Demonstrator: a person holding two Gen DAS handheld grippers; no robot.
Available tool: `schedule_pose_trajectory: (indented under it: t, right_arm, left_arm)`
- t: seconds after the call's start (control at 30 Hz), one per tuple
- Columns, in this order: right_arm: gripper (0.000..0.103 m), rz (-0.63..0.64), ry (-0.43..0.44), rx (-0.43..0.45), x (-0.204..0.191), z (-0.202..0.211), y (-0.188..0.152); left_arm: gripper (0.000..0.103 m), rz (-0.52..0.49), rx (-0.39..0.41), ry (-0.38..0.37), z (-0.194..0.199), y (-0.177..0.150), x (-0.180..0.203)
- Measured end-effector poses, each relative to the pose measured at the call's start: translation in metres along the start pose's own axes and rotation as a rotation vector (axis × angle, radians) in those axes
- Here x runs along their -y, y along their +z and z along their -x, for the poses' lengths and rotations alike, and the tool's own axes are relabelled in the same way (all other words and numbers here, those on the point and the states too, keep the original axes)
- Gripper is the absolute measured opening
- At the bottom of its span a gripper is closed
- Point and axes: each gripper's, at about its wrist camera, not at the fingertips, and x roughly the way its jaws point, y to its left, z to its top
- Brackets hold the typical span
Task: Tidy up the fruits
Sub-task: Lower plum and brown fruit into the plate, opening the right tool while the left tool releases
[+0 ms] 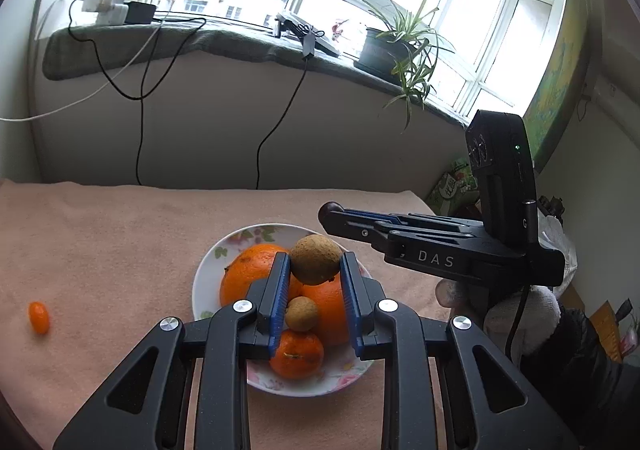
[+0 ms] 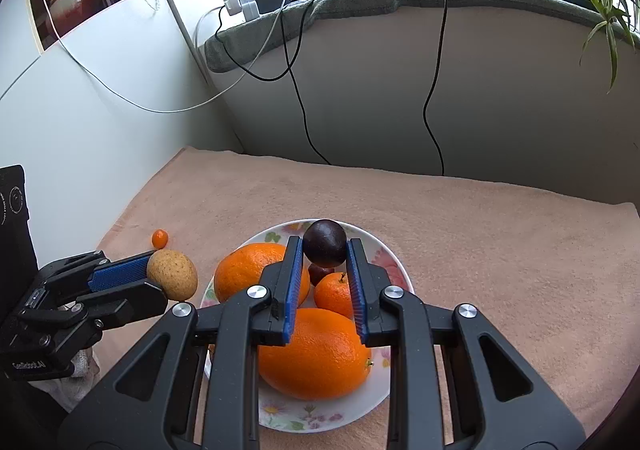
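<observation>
The left gripper point(image 1: 315, 262) is clamping a tan fruit point(image 1: 315, 259) and the right gripper point(image 2: 324, 250) a dark plum point(image 2: 324, 248) above the plate point(image 2: 390, 270), risking roll-off from the crowded oranges point(image 2: 314, 354).

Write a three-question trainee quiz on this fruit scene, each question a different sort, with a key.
1. True or false: the left hand-held gripper is shut on a round tan rough-skinned fruit.
2. What does the right hand-held gripper hold? A) small orange mandarin B) round dark purple fruit C) nothing
3. Fill in: the small oval orange kumquat lies on the ____, apart from the white floral plate.

Key: 1 true; 2 B, the round dark purple fruit; 3 peach cloth.
</observation>
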Motion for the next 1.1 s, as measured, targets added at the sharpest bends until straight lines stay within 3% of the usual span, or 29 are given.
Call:
schedule_pose_trajectory:
  t: [0.53, 1.03, 1.1]
  right_arm:
    - [0.023, -0.054, 0.112, -0.093, 0.015, -0.028, 0.004]
    - [0.024, -0.093, 0.131, -0.118, 0.024, -0.036, 0.005]
    - [0.030, -0.091, 0.131, -0.116, 0.023, -0.035, 0.005]
  left_arm:
    - [0.024, -0.041, -0.046, 0.010, -0.023, 0.000, 0.012]
    - [0.025, -0.044, -0.057, 0.022, -0.030, 0.000, 0.010]
    - [0.025, -0.043, -0.057, 0.023, -0.030, 0.000, 0.010]
